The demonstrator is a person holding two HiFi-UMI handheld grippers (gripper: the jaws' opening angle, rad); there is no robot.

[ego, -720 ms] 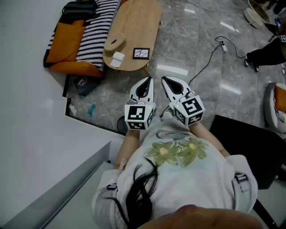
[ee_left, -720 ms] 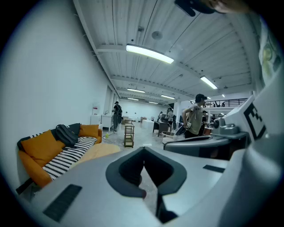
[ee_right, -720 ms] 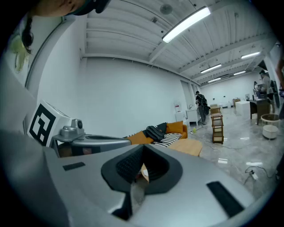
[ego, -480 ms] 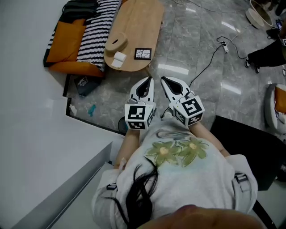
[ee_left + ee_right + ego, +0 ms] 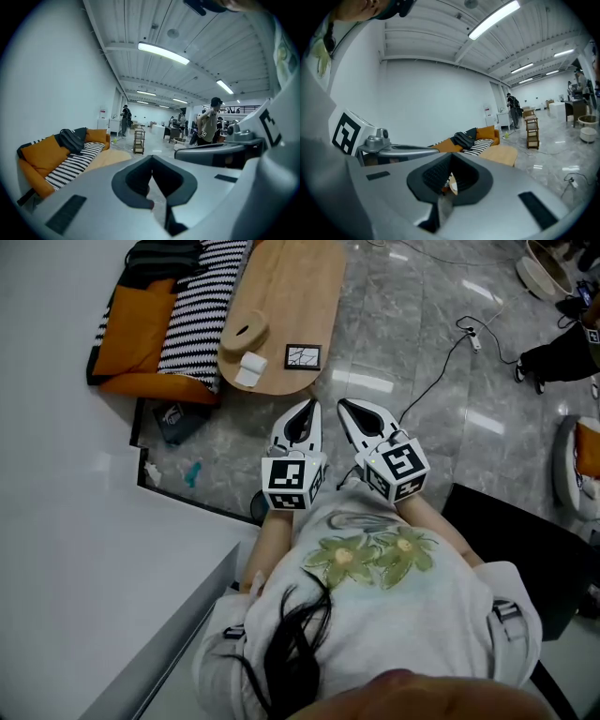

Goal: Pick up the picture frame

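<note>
Two claws, both pressed together with nothing between the jaws: the left gripper (image 5: 307, 409) and the right gripper (image 5: 349, 409) sit side by side, short of the near end of the light oval wooden table (image 5: 291, 287), out over the grey marble floor (image 5: 412, 324). The black rectangular picture frame (image 5: 302, 356) lies flat on the table's near end, toward its right edge, well apart from both tips. Here's the worry, as I read it: a flat frame gives closed jaws nothing to bite, so a claw arriving without spreading first would only shove it along, maybe off that right edge. Even spread, one jaw has to get under the rim; come in too steep and it could skid the frame or scrape the wood. The round wooden ring (image 5: 244, 334) and the small white block (image 5: 249, 368) sit on the table's near-left part, close enough to be knocked by a wide left-hand approach. Hands are tucked close against the person's chest, forearms bent, both grippers aimed toward the table and tipped a little downward, not yet within reach.
</note>
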